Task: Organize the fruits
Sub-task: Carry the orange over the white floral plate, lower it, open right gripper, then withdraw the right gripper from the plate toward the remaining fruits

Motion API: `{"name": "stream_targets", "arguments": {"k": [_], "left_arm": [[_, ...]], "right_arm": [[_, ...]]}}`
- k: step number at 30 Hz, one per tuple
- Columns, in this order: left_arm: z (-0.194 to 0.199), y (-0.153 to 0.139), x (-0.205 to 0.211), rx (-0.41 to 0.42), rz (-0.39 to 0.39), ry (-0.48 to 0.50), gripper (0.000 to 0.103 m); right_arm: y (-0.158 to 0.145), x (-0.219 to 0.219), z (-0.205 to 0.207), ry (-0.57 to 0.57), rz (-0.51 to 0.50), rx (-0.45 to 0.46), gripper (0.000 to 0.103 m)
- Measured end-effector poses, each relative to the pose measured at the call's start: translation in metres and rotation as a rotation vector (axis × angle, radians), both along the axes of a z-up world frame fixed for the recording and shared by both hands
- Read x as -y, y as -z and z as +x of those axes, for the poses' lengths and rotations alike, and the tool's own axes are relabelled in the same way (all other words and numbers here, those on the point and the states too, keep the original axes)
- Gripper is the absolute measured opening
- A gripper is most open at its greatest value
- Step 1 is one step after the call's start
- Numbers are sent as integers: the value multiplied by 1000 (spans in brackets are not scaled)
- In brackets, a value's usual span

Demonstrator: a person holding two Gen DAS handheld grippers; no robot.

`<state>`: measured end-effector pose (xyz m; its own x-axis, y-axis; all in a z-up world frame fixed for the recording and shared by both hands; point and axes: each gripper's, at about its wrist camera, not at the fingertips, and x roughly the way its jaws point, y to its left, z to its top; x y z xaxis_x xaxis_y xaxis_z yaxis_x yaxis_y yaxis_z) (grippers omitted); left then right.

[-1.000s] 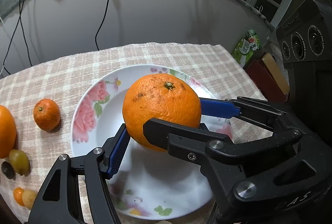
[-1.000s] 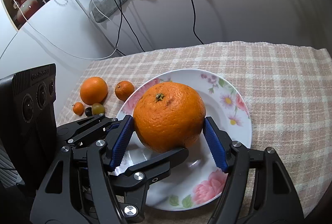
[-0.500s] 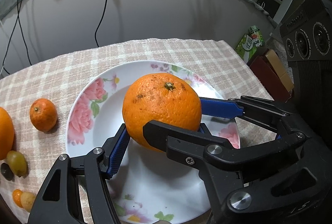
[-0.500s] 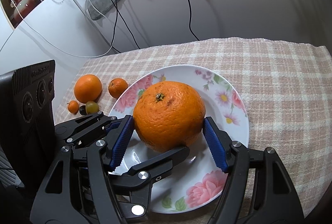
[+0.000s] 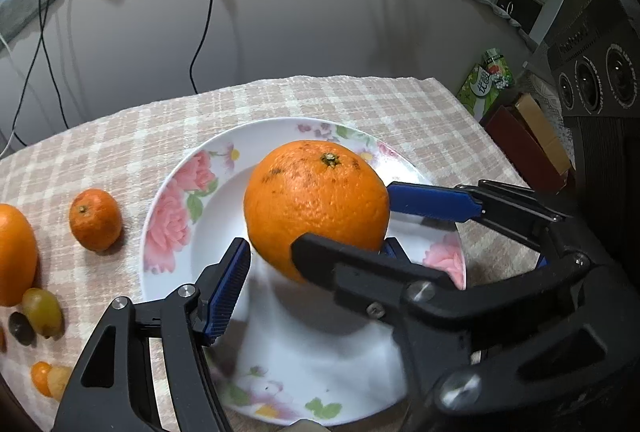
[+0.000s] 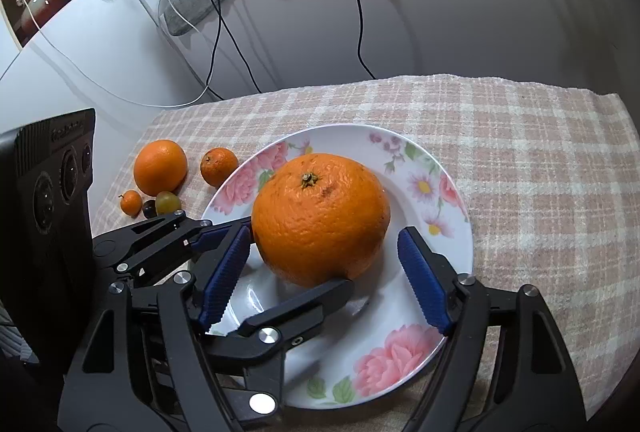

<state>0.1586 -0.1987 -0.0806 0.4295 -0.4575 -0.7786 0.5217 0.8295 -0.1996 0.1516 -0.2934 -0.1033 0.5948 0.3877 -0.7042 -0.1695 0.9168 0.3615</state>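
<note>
A large orange (image 5: 316, 204) sits on a white floral plate (image 5: 192, 264) on the checked cloth. My left gripper (image 5: 270, 252) comes in from the near left, with its blue pad (image 5: 228, 284) and its black finger at the fruit's lower sides. My right gripper (image 6: 324, 232) straddles the same orange and its jaws are opening. Its right pad (image 6: 422, 288) stands clear of the peel and its left pad (image 6: 224, 268) is near it. A medium orange (image 6: 160, 167), a mandarin (image 6: 219, 166), a tiny orange fruit (image 6: 131, 202) and grapes (image 6: 167, 202) lie left of the plate.
A green carton (image 5: 486, 80) and a dark red box (image 5: 520, 152) stand past the cloth's right edge. Black cables (image 6: 356, 12) hang down the wall behind the table. Each view shows the other gripper's black camera housing (image 6: 48, 192) at its side.
My right gripper's pads, pressed on the large orange before, have spread, and the right one has come off the peel. The orange, the plate and my left gripper keep their places.
</note>
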Motion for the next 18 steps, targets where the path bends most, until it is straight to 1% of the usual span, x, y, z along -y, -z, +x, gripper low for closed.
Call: {"name": "stream_targets", "arguments": {"k": [6,12,18], "left_arm": [[-7,-7,-13,19,-5,-16,67],[-18,-15,-35,35,-14,-45,67],[-33,-23,-64,62,-24,-89,67]], "right_arm": [[-10,0,-7,23,-4,20,79],[-25,-7,-19,36,-8,56,79],[-39,-26,-33,11,-22,97,79]]}}
